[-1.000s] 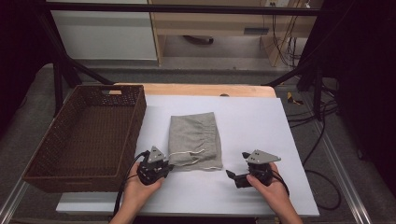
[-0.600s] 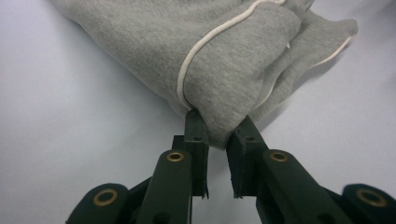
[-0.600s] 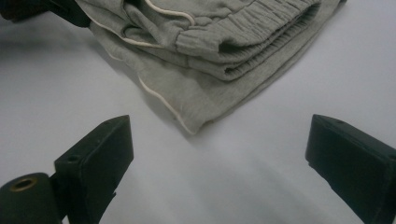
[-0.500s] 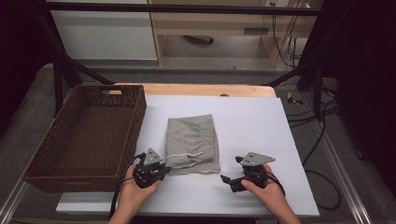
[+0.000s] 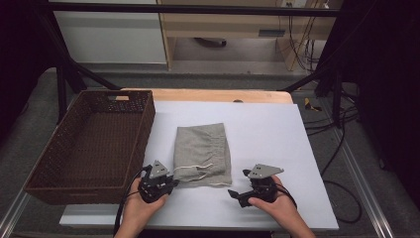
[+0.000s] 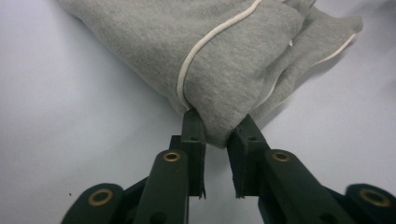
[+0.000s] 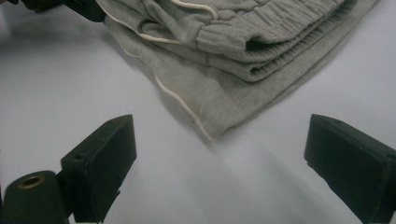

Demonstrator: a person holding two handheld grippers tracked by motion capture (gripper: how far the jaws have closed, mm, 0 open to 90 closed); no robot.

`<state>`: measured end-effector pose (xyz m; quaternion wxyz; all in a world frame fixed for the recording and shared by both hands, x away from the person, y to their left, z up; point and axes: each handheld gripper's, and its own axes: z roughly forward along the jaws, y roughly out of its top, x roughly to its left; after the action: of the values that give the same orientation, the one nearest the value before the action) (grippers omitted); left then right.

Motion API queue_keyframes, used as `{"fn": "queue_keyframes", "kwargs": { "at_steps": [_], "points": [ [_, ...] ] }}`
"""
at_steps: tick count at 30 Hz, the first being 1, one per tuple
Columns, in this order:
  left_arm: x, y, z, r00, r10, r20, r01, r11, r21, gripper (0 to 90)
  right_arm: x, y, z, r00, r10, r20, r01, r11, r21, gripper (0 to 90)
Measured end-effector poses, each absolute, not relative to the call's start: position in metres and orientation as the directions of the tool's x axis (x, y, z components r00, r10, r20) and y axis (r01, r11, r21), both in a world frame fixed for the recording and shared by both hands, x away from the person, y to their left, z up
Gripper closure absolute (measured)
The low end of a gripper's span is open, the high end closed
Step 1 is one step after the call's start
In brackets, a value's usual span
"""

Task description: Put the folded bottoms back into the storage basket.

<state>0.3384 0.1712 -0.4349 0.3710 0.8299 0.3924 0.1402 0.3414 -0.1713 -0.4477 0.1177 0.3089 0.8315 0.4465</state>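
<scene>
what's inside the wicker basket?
The wicker basket shows only its bare woven floor in the high view, nothing lying in it. The strip just inside its near wall is hidden. The folded grey shorts lie beside it.

left tongs (image 6: 215,135) nearly closed, just opening; right tongs (image 7: 219,154) wide open.
</scene>
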Motion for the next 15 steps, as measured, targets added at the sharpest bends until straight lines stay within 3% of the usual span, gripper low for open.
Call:
{"fn": "queue_keyframes", "kwargs": {
  "at_steps": [5,9,15],
  "points": [
    [0.337,0.169,-0.431,0.629,0.777,-0.020,0.541,-0.419,0.729,48.4,0.342,-0.164,-0.451,-0.791,0.606,0.084,0.415,0.431,0.801,10.6],
    [0.336,0.168,-0.429,0.641,0.767,-0.021,0.525,-0.419,0.741,39.4,0.345,-0.159,-0.453,-0.790,0.607,0.085,0.425,0.443,0.790,13.0],
    [0.334,0.163,-0.423,0.642,0.766,0.000,0.483,-0.404,0.777,32.6,0.351,-0.154,-0.454,-0.784,0.611,0.111,0.442,0.422,0.792,19.9]
  ]
}}
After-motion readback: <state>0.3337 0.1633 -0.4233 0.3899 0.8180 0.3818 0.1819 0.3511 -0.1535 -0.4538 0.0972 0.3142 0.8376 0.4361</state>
